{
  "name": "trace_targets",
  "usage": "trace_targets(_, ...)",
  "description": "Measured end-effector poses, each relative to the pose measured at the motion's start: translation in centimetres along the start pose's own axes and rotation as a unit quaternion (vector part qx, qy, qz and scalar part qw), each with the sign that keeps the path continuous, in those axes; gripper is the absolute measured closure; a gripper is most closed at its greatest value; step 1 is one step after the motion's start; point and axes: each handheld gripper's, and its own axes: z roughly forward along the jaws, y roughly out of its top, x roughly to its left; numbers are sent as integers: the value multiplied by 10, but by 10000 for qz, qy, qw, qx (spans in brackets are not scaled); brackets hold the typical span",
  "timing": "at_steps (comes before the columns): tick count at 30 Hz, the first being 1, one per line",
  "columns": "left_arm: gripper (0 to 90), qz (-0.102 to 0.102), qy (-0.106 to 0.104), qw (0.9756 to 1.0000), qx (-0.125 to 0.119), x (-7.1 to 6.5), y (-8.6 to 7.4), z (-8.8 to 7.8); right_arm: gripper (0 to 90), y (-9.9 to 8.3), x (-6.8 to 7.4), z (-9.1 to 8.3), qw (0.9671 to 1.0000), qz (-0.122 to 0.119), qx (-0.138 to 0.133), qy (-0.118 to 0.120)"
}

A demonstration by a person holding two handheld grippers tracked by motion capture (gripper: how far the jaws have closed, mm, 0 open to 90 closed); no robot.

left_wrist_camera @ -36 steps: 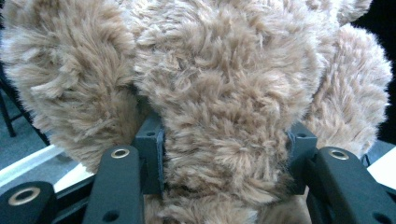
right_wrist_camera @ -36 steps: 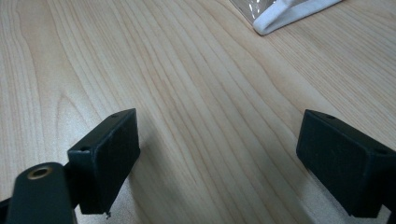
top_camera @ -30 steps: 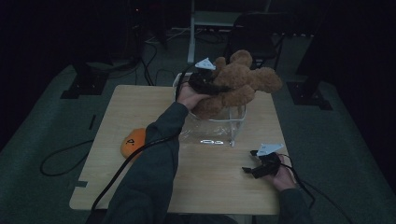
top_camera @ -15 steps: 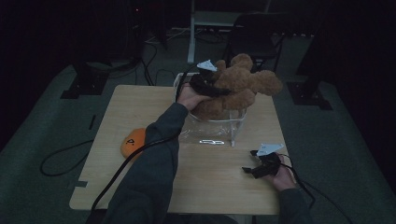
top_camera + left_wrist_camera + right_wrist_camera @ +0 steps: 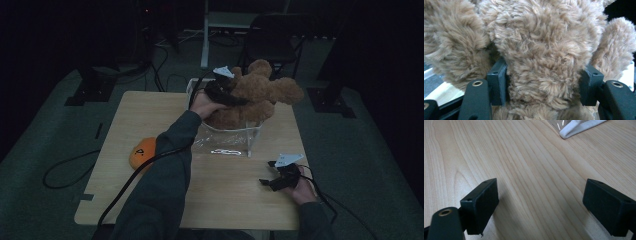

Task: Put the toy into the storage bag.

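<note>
A brown teddy bear (image 5: 260, 92) sits upright in a clear plastic bin (image 5: 230, 142) at the far middle of the table. My left gripper (image 5: 235, 97) reaches into it from the left. In the left gripper view a thick furry part of the bear (image 5: 544, 50) is between the left gripper's (image 5: 541, 82) pads, and the fur touches both. Those jaws have just been opening, with the bear still between them. My right gripper (image 5: 270, 182) rests low over the table near the front right. It stands open with bare wood between the right gripper's (image 5: 549, 205) pads.
An orange soft toy (image 5: 142, 151) lies on the wooden table (image 5: 150, 115) at the left, beside my left forearm. The bin's white rim (image 5: 579, 126) lies ahead of the right gripper. Cables trail off the front edge. A chair and stands are beyond the table.
</note>
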Motion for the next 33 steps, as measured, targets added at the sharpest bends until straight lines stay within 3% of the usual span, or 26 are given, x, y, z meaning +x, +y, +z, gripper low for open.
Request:
trace_targets(14,374,92,-43,9997,213,-3,-1,5,126,0,0,0,10000,-2,0,0)
trace_targets(20,374,309,18,9987,397,-8,-2,10,126,0,0,0,10000,-3,0,-1)
trace_targets(33,344,368,120,9984,421,-11,-2,12,126,0,0,0,10000,-10,1,-4)
